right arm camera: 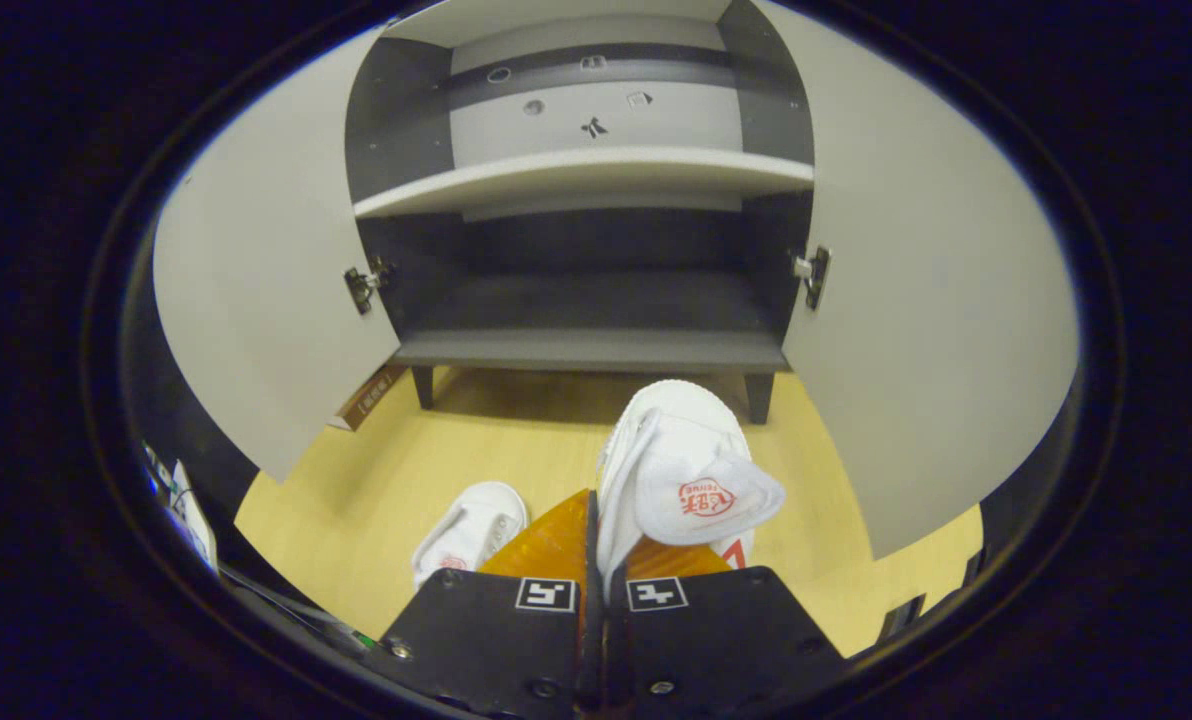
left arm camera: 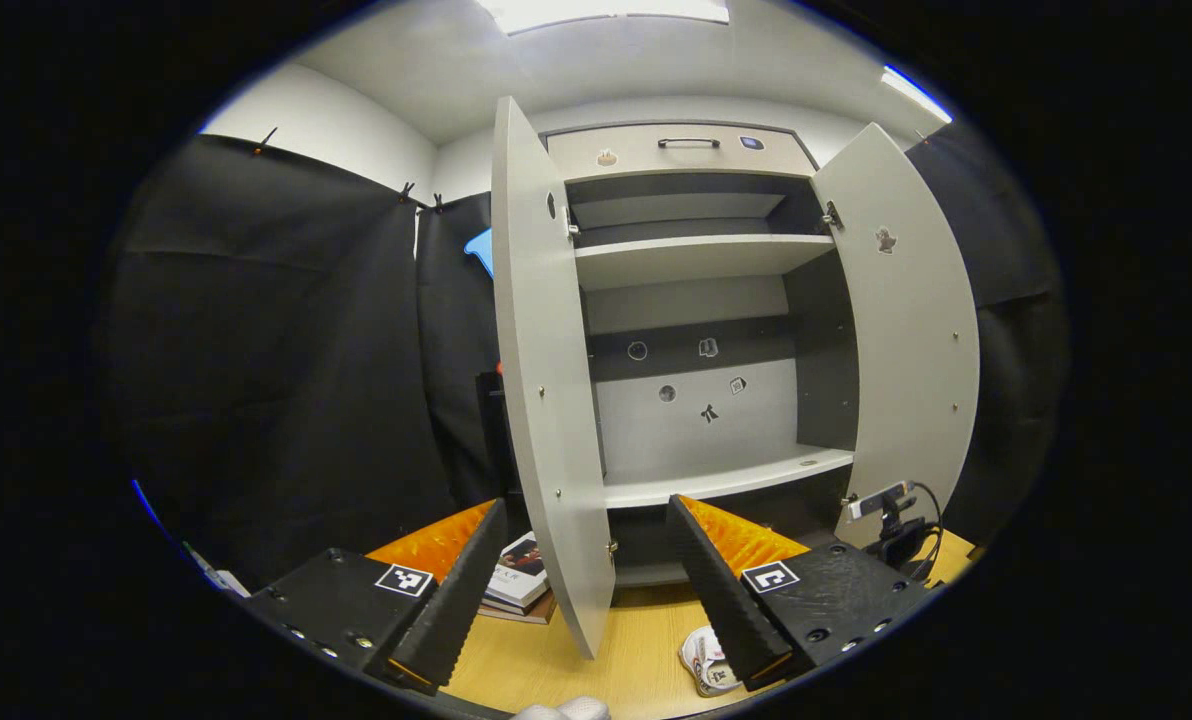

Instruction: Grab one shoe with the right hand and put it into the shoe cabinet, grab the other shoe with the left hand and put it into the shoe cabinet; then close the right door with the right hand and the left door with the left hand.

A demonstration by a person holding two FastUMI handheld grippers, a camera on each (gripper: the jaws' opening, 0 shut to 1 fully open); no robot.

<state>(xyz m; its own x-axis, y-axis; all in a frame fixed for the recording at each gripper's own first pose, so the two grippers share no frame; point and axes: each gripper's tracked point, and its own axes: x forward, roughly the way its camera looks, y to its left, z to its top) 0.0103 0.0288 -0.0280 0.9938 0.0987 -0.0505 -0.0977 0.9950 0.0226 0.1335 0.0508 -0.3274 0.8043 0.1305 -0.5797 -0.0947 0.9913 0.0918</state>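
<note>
In the right gripper view, my right gripper (right arm camera: 596, 525) is shut on the edge of a white shoe (right arm camera: 681, 465) with a red mark on its tongue, held above the wooden floor in front of the cabinet's dark bottom shelf (right arm camera: 596, 345). A second white shoe (right arm camera: 471, 535) lies on the floor to the lower left. Both cabinet doors (right arm camera: 256, 300) stand open. In the left gripper view, my left gripper (left arm camera: 581, 570) is open, with nothing between its fingers, facing the open cabinet (left arm camera: 701, 330). The left door's edge (left arm camera: 546, 400) stands between the fingers, farther off. A white shoe (left arm camera: 706, 660) lies on the floor below.
A stack of books (left arm camera: 521, 585) lies on the floor left of the left door. A small camera on a stand with cables (left arm camera: 891, 515) sits by the right door (left arm camera: 906, 320). A drawer with a handle (left arm camera: 686, 145) tops the cabinet. A box (right arm camera: 366, 395) lies behind the left door.
</note>
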